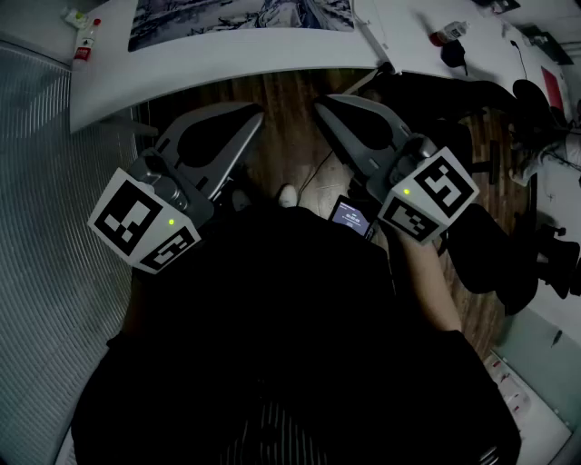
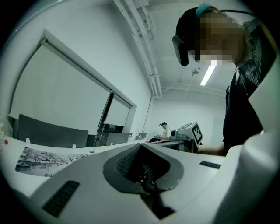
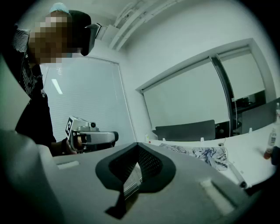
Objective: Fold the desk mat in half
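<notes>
Two grippers up, one in each hand. Left gripper [image 1: 255, 114]: fingers pressed together, nothing between them. Right gripper [image 1: 320, 102]: the same, tips closed and empty. One mat [image 1: 241, 20], printed with a drawing, lies flat on the white table [image 1: 227, 62], ahead of both sets of fingertips and well apart from them. Both pairs point over the wood floor [image 1: 281, 136], short of the table edge. One small bottle [image 1: 85, 44] sits on the table, far left of the left fingers.

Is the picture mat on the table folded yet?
No, spread flat. The black-and-white printed desk mat lies flat on the white table, no fold showing.
</notes>
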Demonstrator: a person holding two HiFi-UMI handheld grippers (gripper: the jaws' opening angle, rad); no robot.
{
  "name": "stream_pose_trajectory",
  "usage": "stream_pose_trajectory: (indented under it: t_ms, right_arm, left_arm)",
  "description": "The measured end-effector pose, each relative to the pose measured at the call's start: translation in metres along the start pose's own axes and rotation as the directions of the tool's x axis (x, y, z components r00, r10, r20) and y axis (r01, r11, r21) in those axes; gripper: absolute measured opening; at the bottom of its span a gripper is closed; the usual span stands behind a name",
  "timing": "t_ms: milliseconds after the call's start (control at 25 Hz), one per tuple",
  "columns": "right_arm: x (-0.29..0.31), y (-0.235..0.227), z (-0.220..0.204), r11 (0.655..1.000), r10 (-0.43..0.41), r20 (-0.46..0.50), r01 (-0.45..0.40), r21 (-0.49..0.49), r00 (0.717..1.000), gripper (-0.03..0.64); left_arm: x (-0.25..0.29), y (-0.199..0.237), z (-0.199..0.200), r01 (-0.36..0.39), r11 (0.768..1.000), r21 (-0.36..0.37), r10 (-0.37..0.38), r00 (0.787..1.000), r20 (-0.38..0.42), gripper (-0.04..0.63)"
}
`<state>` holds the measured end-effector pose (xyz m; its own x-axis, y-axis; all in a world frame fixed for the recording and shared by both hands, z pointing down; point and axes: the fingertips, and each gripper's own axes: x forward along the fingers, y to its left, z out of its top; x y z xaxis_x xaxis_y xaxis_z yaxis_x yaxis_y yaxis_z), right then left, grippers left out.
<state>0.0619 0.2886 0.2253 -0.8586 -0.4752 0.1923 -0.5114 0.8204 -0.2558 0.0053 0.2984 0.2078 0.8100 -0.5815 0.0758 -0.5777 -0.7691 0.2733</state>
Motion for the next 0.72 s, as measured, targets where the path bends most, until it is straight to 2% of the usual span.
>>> stream_pose_trajectory:
  t_ms: [80,240,400,560,720]
  right_arm:
    - [-0.001,0.001,-0.002,1.000,0.001,-0.003,-0.001,-0.003,1.000,0.002]
    - [-0.004,0.003,0.001,1.000,0.001,0.017,-0.001,0.002,1.000,0.002]
    - [-0.008,0.015,0.003,1.000,0.025,0.027,-0.025,0.008,0.999,0.003]
    - [-0.010,0.019,0.013,0.989,0.055,0.103,-0.069,0.132,0.993,0.003]
    - [-0.007,0.023,0.013,0.993,0.021,0.086,-0.030,0.113,0.996,0.003]
  left_arm:
    - [0.000,-0.001,-0.002,-0.002,1.000,0.014,0.003,1.000,-0.009,0.008]
    - [-0.002,-0.006,-0.009,-0.024,0.992,0.123,0.033,0.997,-0.069,0.008]
    - [-0.007,-0.015,-0.003,0.003,0.996,0.092,0.000,0.999,-0.032,0.008]
    - [-0.008,-0.013,-0.008,0.014,0.997,0.070,-0.010,0.998,-0.057,0.008]
    - [-0.014,-0.010,-0.009,0.030,0.998,0.053,-0.028,0.998,-0.054,0.008]
